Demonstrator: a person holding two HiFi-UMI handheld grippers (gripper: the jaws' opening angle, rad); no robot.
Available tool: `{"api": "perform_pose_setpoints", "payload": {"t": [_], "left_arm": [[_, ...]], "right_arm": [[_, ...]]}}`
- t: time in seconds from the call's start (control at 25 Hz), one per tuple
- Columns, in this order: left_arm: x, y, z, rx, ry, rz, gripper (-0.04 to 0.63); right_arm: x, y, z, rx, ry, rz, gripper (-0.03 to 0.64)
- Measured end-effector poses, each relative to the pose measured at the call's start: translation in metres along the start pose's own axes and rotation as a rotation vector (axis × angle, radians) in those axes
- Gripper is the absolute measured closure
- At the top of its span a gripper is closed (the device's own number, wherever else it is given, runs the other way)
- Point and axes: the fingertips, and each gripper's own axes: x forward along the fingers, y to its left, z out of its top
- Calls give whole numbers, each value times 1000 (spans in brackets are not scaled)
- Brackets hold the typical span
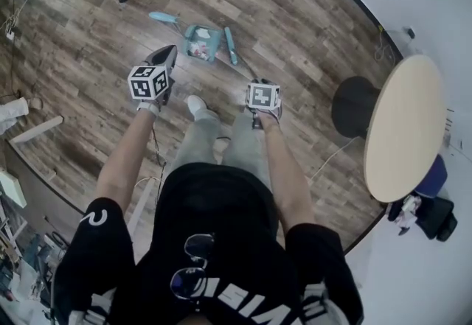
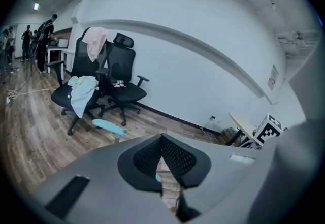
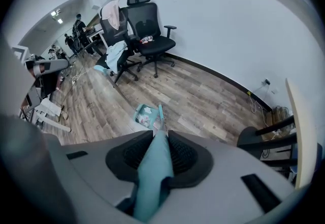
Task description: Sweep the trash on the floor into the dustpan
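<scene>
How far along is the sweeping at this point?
Mostly done, it seems: crumpled trash lies in the dustpan. In hand: the right hand-held gripper is clamped on the broom, whose head rests beside the pan. The left hand-held gripper is shut and empty. Left: no loose trash shows near the pan, so probably only a final check.

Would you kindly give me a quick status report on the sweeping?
Left gripper shut, empty; right gripper shut on broom handle. Dustpan on floor, trash inside, broom head beside it. Office chairs well beyond, round table off right.
</scene>
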Motion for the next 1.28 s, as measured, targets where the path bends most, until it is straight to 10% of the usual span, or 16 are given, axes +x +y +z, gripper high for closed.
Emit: {"api": "perform_pose_setpoints", "payload": {"t": [0.16,0.36,0.72,1.0,1.28], "left_arm": [[4,-19,7,11,-2,-13,597],[13,-31,2,15,15,-33,597],[2,-5,-29,3,57,-31,597],[-23,38,-33,-21,46,10,597],[-34,57,-16,-48,7,37,597]], "right_arm": [[-4,-4,-2,93,-32,106,532],[3,-48,-34,75,60,-73,532],[31,5,-73,94,131,-39,532],[47,92,-14,119,-9,201,532],[18,84,12,78,-41,175,532]]}}
